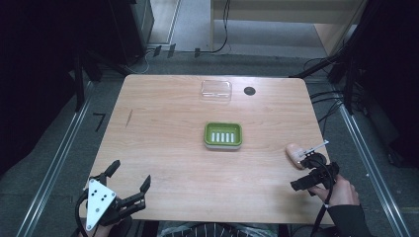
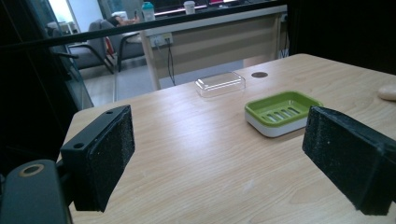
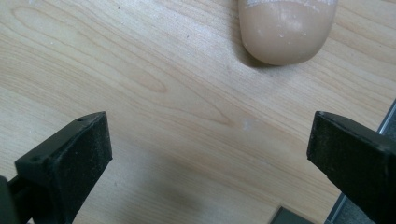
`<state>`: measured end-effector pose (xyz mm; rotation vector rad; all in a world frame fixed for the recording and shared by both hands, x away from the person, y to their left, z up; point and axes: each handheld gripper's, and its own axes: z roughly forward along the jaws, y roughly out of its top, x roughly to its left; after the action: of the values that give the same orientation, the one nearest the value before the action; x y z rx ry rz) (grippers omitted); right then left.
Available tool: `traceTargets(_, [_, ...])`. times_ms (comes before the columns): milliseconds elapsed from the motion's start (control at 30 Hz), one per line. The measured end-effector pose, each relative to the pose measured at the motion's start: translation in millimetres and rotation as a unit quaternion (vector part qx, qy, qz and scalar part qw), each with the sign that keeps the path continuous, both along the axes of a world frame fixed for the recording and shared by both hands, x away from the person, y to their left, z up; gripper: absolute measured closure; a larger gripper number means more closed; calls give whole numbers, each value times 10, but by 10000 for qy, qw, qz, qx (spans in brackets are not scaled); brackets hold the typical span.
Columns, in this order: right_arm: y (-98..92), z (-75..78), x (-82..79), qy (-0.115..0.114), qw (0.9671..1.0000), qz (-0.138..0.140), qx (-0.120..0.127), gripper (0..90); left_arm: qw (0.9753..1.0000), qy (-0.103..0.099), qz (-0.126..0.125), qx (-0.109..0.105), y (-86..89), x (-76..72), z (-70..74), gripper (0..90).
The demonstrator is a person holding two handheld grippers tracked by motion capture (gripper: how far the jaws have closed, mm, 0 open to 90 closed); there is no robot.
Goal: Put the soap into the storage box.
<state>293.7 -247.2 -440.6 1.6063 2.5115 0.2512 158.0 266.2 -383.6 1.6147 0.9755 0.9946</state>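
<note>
Overhead, I see a wooden table [image 1: 163,148] with both my grippers at its near edge, each spread wide and holding nothing.

My left gripper [image 1: 129,180] sits at the near left corner, its jaws far apart and pointing toward a green soap dish [image 1: 223,135] at the table's centre. Beyond the dish, near the far edge, lies a clear plastic lid [image 1: 216,90], with a small dark round mark [image 1: 250,91] just beside it. My right gripper [image 1: 309,170] hovers at the near right edge, jaws wide open, just short of a tan oval bar of soap [image 1: 295,154] lying on the wood.
</note>
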Motion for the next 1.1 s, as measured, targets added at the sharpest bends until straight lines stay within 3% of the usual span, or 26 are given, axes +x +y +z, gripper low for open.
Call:
traceTargets(433, [55,-28,121,-44,9996,249,-157,0,10000,16,47,-21,8,-8,1,96])
traceTargets(800, [-32,21,303,-146,9996,202,-93,0,10000,17,22,19,-4,-4,0,96])
traceTargets(1100, [-35,-12,514,-31,9999,76,-140,0,10000,16,8,50,-6,-7,1,96])
